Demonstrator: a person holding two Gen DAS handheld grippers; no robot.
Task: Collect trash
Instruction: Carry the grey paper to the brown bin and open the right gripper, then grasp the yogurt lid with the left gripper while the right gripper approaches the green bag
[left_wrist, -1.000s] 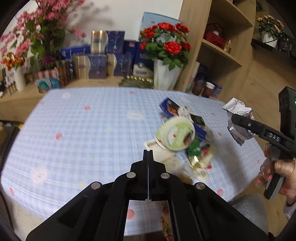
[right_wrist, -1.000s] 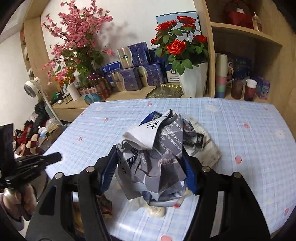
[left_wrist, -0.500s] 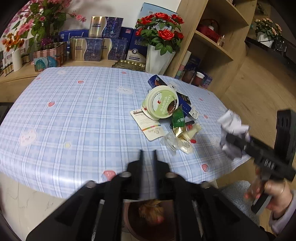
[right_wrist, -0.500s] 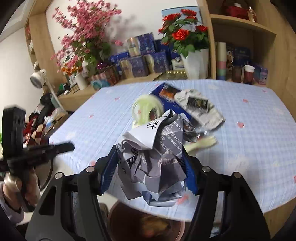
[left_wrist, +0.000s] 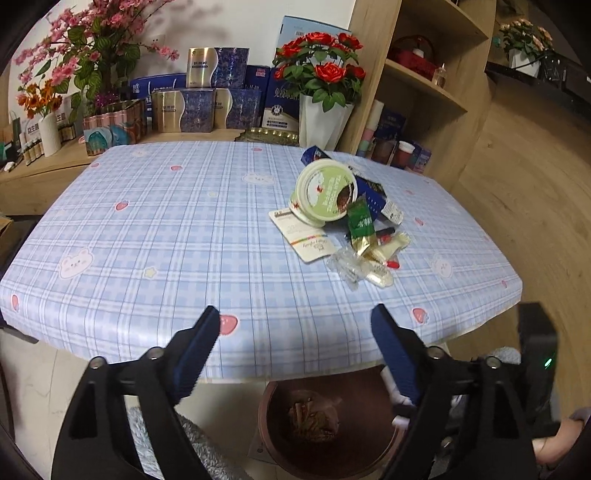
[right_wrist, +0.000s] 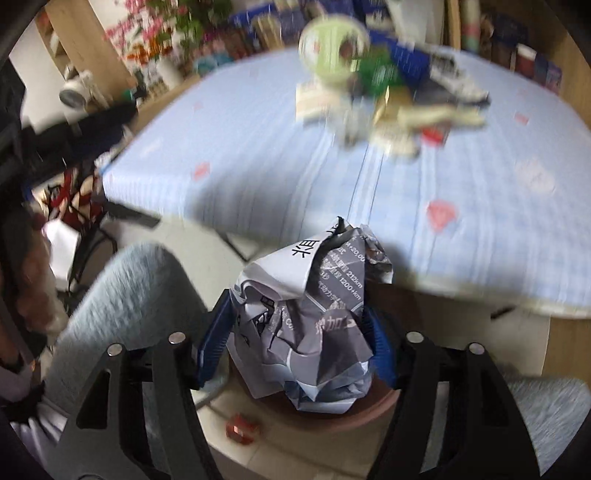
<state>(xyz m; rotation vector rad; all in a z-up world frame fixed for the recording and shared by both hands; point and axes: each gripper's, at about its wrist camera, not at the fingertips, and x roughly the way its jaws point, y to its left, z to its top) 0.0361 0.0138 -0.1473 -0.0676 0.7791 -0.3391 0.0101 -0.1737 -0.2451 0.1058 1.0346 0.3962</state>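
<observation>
Blue checked cloth covers the surface, with flower vases and boxes on the shelf behind it, and a heap of wrappers, a green-lidded tub and cards still lies toward its far right part. Below the near edge, on the floor, stands a brown bin with some scraps already inside.

The right tool carries a crumpled paper ball between its blue pads; its jaws have just been opening a little, yet both pads look to be against the paper. The ball hangs directly above the bin's rim, so the drop is straight down, and this hand, pitched steeply downward, is the nearer one for it.

The left tool has just been opening its jaws and stands wide with nothing between them, angled down over the surface edge, the bin below it.
</observation>
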